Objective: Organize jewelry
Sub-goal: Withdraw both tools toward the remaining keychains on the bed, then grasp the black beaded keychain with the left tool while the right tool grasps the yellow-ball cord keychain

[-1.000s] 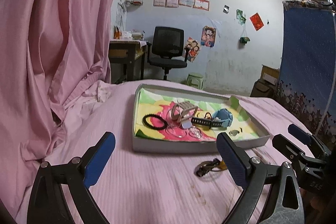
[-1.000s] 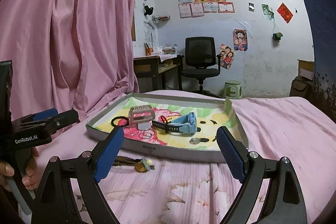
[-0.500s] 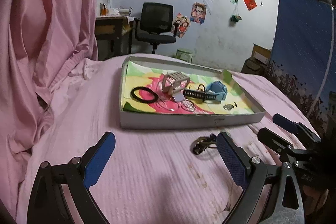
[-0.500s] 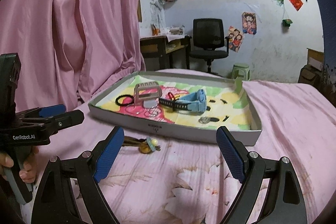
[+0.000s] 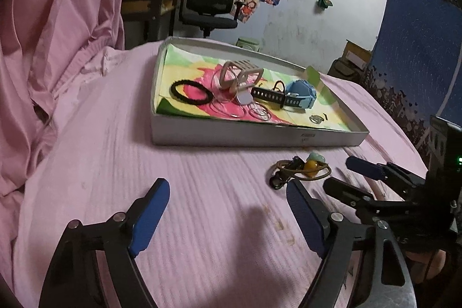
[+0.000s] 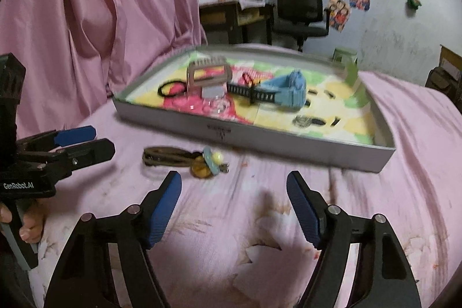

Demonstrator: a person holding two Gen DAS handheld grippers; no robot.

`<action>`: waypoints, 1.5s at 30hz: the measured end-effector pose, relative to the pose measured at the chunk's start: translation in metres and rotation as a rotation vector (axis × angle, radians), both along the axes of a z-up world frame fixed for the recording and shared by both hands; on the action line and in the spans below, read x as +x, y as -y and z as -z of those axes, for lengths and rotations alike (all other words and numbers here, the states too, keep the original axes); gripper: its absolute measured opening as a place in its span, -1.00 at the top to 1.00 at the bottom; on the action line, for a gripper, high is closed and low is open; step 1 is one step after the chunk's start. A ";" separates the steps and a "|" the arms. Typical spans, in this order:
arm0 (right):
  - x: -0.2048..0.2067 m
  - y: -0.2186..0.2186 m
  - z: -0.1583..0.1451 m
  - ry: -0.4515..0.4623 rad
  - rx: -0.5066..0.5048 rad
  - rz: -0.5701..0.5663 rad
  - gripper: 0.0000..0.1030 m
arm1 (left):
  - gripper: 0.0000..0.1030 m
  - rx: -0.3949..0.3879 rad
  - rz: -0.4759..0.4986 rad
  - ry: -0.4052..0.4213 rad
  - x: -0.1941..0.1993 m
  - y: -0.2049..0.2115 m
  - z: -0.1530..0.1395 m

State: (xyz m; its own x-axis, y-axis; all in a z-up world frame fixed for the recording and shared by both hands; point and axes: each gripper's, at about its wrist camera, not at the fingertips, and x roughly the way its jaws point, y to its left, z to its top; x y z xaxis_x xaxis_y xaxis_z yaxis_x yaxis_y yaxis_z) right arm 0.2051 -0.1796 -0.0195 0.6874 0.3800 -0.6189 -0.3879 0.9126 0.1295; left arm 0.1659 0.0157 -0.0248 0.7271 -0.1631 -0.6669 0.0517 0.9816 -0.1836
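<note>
A shallow grey tray [image 5: 260, 134] [image 6: 288, 143] with a colourful lining sits on the pink bed. It holds a black hair band [image 5: 190, 91], a beige claw clip [image 5: 239, 74], a blue watch [image 5: 297, 97] [image 6: 288, 91] and small rings. A brown cord bracelet with amber and green beads [image 5: 303, 168] [image 6: 187, 159] lies on the bed in front of the tray. My left gripper [image 5: 228, 218] is open and empty, low over the bed left of the bracelet. My right gripper [image 6: 234, 210] is open and empty, just short of the bracelet.
A pink curtain [image 5: 57, 33] hangs at the left. A black office chair [image 5: 210, 5] and a desk [image 5: 147, 5] stand behind the bed. A blue patterned cloth [image 5: 418, 48] hangs at the right.
Both grippers have moved forward and tilted down toward the bed. The tray and bracelet look nearer. Both stay open.
</note>
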 end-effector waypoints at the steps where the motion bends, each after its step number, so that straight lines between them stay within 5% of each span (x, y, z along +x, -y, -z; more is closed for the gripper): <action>1: 0.002 -0.002 0.002 -0.015 -0.004 -0.007 -0.27 | -0.58 -0.005 0.005 -0.007 0.001 0.000 0.001; 15: 0.018 -0.018 0.005 -0.049 -0.041 -0.074 0.11 | -0.33 -0.028 0.090 -0.053 0.014 0.009 0.009; 28: 0.030 -0.009 0.006 -0.063 0.035 -0.076 0.51 | -0.01 0.018 0.175 -0.085 0.029 0.028 0.011; 38: 0.034 -0.006 0.008 -0.066 0.051 -0.063 0.53 | 0.23 0.019 0.214 -0.102 0.038 0.036 0.011; 45: 0.034 -0.005 0.010 -0.069 0.057 -0.060 0.53 | 0.61 0.009 0.233 -0.113 0.041 0.038 0.013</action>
